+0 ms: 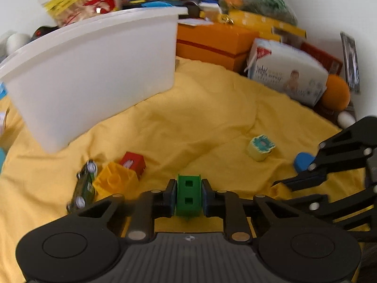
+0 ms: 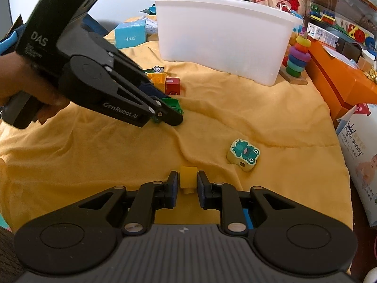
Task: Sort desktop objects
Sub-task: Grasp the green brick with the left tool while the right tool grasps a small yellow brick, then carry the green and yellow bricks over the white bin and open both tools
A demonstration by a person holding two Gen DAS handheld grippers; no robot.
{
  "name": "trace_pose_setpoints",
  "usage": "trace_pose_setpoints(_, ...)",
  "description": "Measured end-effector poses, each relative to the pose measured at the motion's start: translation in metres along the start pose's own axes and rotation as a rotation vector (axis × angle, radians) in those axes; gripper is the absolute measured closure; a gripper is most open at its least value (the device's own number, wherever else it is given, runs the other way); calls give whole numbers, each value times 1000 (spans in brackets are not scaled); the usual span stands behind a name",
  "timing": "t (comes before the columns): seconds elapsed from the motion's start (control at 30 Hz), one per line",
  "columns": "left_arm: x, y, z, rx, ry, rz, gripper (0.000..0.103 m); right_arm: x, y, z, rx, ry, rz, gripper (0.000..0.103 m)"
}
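My left gripper (image 1: 189, 197) is shut on a green block (image 1: 189, 198) low over the yellow cloth; it also shows in the right wrist view (image 2: 168, 115) with the green block (image 2: 173, 103). My right gripper (image 2: 187, 184) has its pads around a small yellow block (image 2: 188, 176), with a slight gap on each side. A white bin (image 1: 94, 70) stands at the back left, also in the right wrist view (image 2: 223, 44). A frog block (image 2: 245, 154) lies on the cloth. A red block (image 1: 133, 164), a yellow brick (image 1: 115, 181) and a toy car (image 1: 83, 187) lie close left of the left gripper.
An orange box (image 1: 212, 44), a tissue pack (image 1: 287, 70) and an orange ball (image 1: 335, 92) line the back right. A ring stacker (image 2: 298, 56) stands right of the bin. A blue piece (image 1: 304, 161) lies by the right gripper's arm (image 1: 329, 169). A light blue box (image 2: 129, 35) sits left of the bin.
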State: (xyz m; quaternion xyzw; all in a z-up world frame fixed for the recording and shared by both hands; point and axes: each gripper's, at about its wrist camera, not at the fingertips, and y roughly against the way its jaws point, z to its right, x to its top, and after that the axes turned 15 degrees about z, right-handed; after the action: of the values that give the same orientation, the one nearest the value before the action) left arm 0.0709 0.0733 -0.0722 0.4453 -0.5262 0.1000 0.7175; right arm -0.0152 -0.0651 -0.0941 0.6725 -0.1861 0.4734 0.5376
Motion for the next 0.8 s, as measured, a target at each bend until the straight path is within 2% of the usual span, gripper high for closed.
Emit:
trace_pose_setpoints(0.1, 7, 20, 2, 16, 34, 39, 79, 1, 2, -2, 14, 31, 5, 85)
trace_pose_setpoints(0.23, 37, 53, -10, 86, 67, 144, 79, 16, 10, 1, 22, 22, 46, 85)
trace_pose_setpoints(0.4, 89, 84, -41, 226, 35, 287, 79, 56, 10, 13, 19, 37, 147, 85)
trace_pose_setpoints(0.53, 133, 89, -70, 326, 11, 352, 79, 104, -2, 28, 8, 46, 258, 85)
trace_pose_setpoints(0.67, 170, 73, -94, 420, 13, 378, 79, 159, -22, 47, -17, -24, 349, 85)
trace_pose_setpoints(0.8, 178, 36, -110, 468, 22, 298, 78, 207, -57, 71, -76, -143, 354, 85)
